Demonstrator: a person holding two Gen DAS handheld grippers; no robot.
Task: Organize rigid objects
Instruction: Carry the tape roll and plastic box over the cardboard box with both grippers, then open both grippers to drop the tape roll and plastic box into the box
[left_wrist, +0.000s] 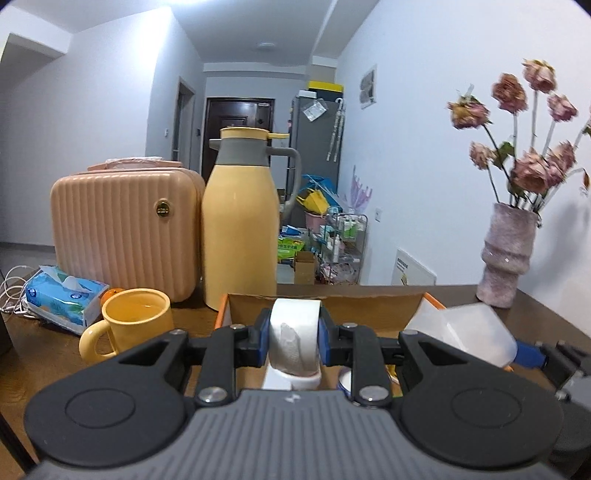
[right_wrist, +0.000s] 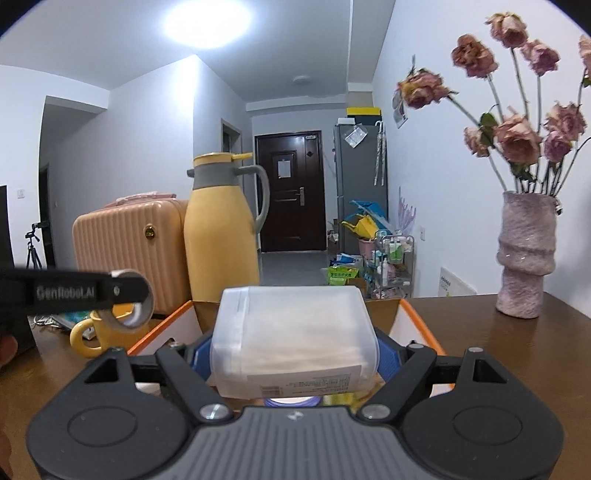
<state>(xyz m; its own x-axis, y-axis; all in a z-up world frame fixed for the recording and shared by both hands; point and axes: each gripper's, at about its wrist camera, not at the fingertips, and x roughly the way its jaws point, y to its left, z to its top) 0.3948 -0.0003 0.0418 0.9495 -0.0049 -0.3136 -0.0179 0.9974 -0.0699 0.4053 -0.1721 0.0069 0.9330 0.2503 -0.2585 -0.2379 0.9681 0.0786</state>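
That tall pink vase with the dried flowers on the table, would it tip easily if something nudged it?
Probably yes. The vase is tall, narrows above its base, and carries long-stemmed flowers that spread well above the rim, so it looks top-heavy. It seems thick and ceramic-like, so likely heavy for its size and breakable. Its rough, ridged surface should not be slippery.

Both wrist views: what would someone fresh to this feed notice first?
Each tool grips something above the orange-edged cardboard box: the left tool is shut on a white roll of tape, the right tool on a translucent white plastic box. Behind stand a tall yellow thermos jug with grey collar beside a ribbed peach hard case, and dried pink roses in a pink ridged vase at right.
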